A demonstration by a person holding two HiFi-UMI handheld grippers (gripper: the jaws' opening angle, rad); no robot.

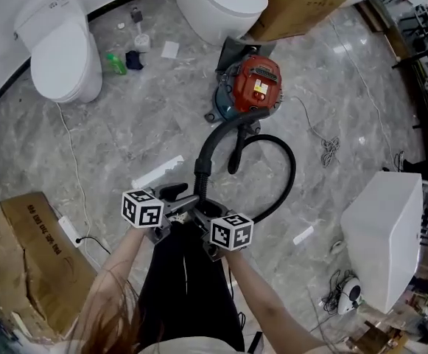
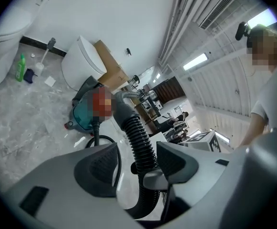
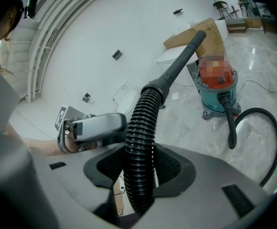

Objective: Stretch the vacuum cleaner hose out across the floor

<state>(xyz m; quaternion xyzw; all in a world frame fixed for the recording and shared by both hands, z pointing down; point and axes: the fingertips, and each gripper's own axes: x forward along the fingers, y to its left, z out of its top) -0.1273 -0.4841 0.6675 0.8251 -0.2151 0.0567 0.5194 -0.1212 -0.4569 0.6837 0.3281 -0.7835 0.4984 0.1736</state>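
Closest to the person, the right gripper (image 3: 139,168) is clamped on the ribbed black hose (image 3: 140,142), with both pads pressing on its sides. The left gripper (image 2: 137,156) has the same hose between its jaws, but they stand apart and a gap shows beside the left pad, so it isn't gripping. Both are held just above the floor (image 1: 147,116). From there the hose curls in a loop to the right, while its rigid end arches toward the red and teal vacuum cleaner (image 1: 252,87), which stands near the toilets. The stretching looks barely begun: the hose is picked up but looped close to the machine, and it has yet to be drawn out and laid straight
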